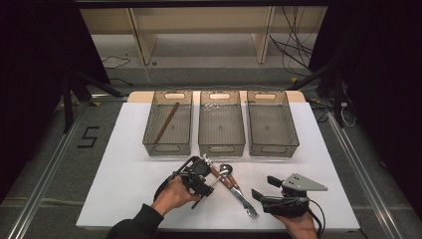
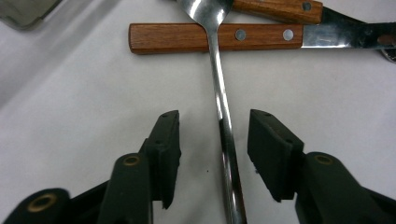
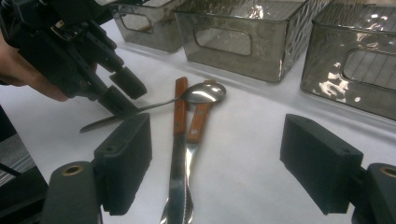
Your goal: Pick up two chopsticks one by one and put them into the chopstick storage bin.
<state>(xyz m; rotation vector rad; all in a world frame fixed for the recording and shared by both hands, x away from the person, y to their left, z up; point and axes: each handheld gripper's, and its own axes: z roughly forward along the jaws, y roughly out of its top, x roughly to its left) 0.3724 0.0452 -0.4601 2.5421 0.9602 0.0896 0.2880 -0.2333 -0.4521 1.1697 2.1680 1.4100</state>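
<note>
1 chopstick [image 1: 166,122] is already binned; the spoon [image 2: 223,126] is straddled, not yet gripped, by the half-closed left gripper [image 2: 214,140]. The right gripper [image 3: 233,158] is held wide.

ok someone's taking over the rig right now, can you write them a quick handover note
Left gripper: jaws either side of the spoon handle, pads not yet pressing on it.
Right gripper: open, holding nothing, near the table's front edge.
Spoon's bowl rests across the wooden-handled knife and wooden-handled fork, which lie side by side on the white table in front of the three grey bins.
Done: a chopstick lies in the left bin; middle bin and right bin look empty.
Left: spoon, knife and fork probably go into bins.
</note>
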